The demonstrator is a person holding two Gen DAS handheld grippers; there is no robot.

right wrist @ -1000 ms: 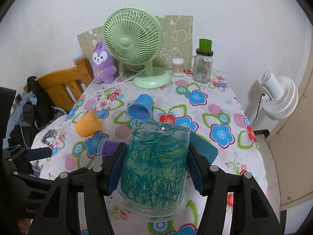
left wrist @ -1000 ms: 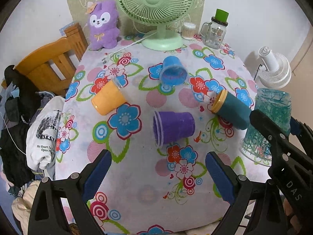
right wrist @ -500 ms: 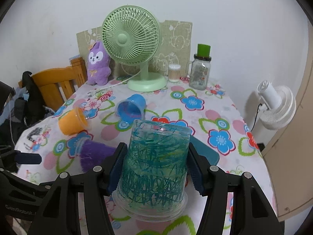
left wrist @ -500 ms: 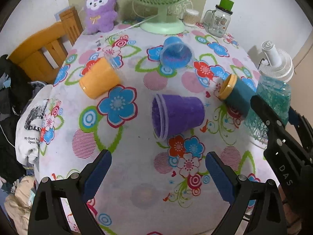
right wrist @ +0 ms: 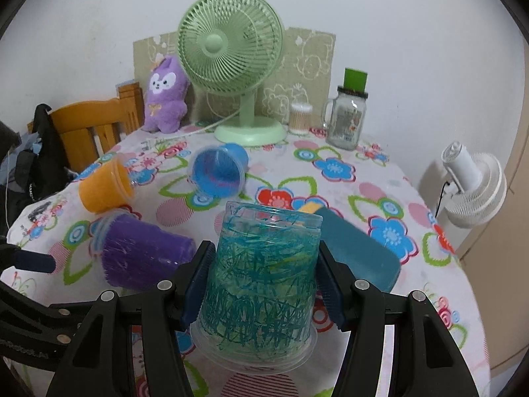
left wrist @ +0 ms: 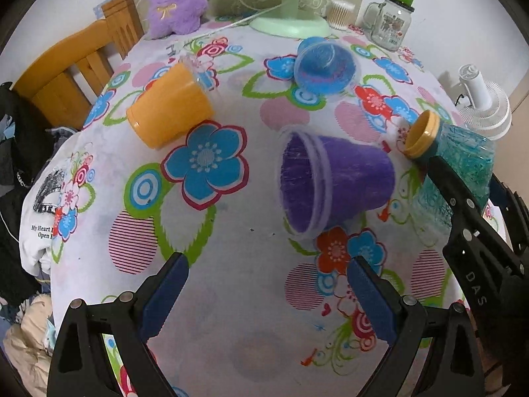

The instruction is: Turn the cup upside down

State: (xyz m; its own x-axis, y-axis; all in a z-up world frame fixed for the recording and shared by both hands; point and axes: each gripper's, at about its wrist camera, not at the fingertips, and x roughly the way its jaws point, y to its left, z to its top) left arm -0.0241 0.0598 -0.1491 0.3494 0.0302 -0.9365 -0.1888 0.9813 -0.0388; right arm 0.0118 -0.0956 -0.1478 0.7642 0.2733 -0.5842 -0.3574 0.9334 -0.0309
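Teal-scribbled cup (right wrist: 261, 284) held inverted, rim down, pinched mid-wall by right gripper (right wrist: 263, 281), over floral tablecloth (right wrist: 347, 198). Judged light, thin, easily crushed, slippery; grip best kept mid-wall. Left gripper (left wrist: 267, 294) spread, nothing held.

You face a plain white wall (right wrist: 396, 16); a round table in a flowered cloth (right wrist: 380, 198) fills the middle, an orange wooden chair (right wrist: 89, 125) at its left, a beige panel (right wrist: 519, 198) right.
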